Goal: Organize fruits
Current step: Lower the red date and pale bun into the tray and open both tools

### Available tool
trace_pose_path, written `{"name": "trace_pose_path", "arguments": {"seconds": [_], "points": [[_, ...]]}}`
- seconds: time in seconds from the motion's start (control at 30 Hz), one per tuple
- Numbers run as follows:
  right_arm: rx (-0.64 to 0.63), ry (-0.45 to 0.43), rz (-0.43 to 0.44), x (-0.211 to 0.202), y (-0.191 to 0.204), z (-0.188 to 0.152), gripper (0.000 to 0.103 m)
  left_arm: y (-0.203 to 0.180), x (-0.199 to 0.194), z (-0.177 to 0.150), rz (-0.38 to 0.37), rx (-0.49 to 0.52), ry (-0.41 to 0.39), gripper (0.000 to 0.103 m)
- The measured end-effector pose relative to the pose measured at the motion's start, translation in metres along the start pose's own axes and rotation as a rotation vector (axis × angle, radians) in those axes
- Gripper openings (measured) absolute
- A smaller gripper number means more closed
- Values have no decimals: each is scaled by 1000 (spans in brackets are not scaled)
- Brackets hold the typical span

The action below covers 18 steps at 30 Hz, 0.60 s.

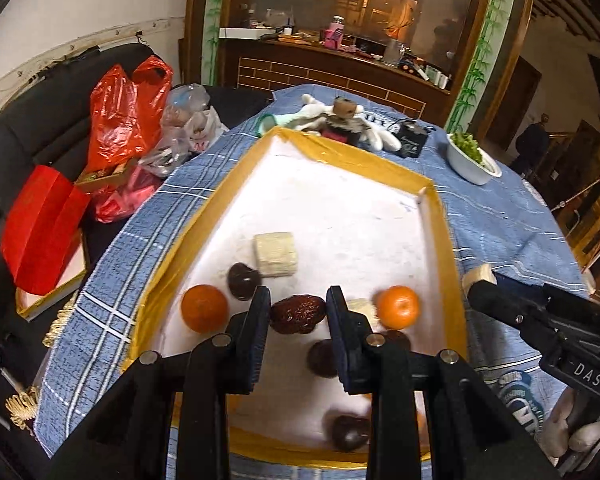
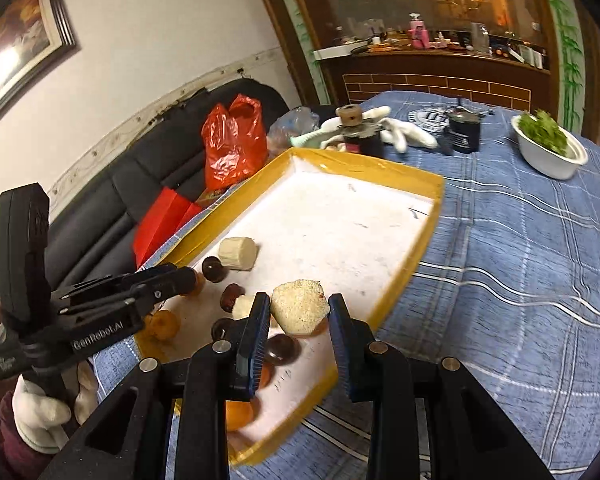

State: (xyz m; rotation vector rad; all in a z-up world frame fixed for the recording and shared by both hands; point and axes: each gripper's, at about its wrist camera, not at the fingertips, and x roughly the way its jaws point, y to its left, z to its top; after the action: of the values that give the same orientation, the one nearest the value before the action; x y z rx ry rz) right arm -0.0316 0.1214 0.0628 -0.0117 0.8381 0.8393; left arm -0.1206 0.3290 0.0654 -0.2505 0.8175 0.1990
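The left gripper pinches a wrinkled red date above the tray, between two oranges. The grip looks shallow, right at the fingertips, so a jolt could drop the date among the chestnuts below. To its right, the right gripper squeezes a pale, crumbly chunk over the tray's near corner. Too much pressure might break it; if it slips here, it could land on the cloth.
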Motion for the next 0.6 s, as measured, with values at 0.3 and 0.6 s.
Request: {"name": "trace_pose_path", "arguments": {"seconds": [0.3,0.6], "points": [[-45,47,-47,27,21,1,33,1,-3,-5,114,28,-42,28],[-57,78,-84,48,25,9,33,5,-6,-6,167,46,-68,28]]}}
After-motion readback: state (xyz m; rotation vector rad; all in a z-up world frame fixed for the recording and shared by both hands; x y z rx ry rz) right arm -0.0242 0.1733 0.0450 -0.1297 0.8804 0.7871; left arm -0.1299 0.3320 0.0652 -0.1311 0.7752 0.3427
